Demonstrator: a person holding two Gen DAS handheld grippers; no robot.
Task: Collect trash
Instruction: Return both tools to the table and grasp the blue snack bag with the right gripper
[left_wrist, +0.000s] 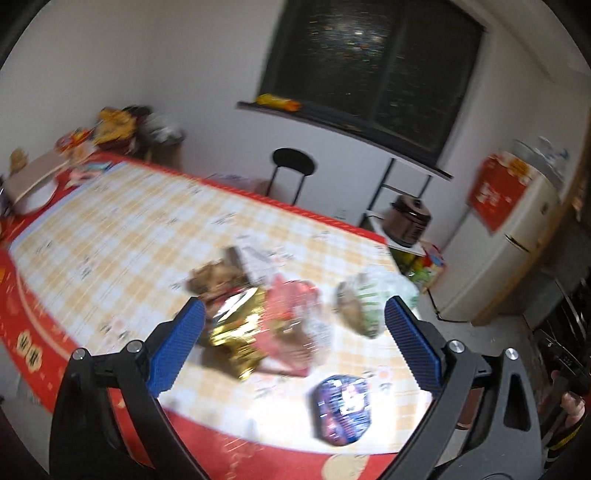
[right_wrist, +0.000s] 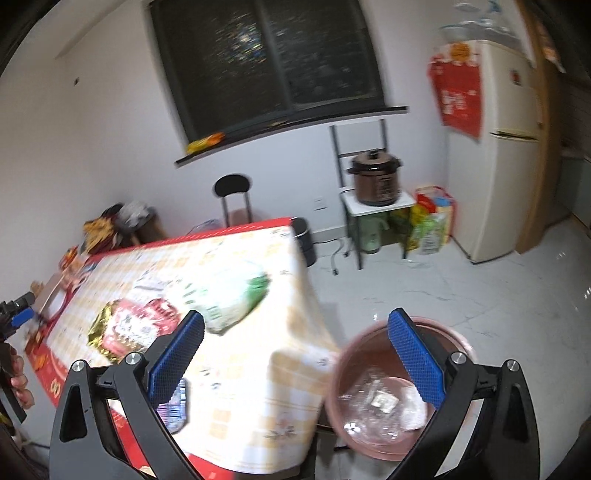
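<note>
Here, gold wrapper (left_wrist: 236, 328) beside wide-apart left gripper (left_wrist: 295, 314) jaws.

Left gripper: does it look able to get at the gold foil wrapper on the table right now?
Probably yes. The left gripper is open and empty, and the gold foil wrapper lies between its fingers' line of sight on the table, nothing over it; only a red wrapper crowds its right side.

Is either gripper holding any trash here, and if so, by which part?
Nothing is held. The left gripper and right gripper are both open and empty; the wrappers lie on the table, and the bin stands beside it.
</note>
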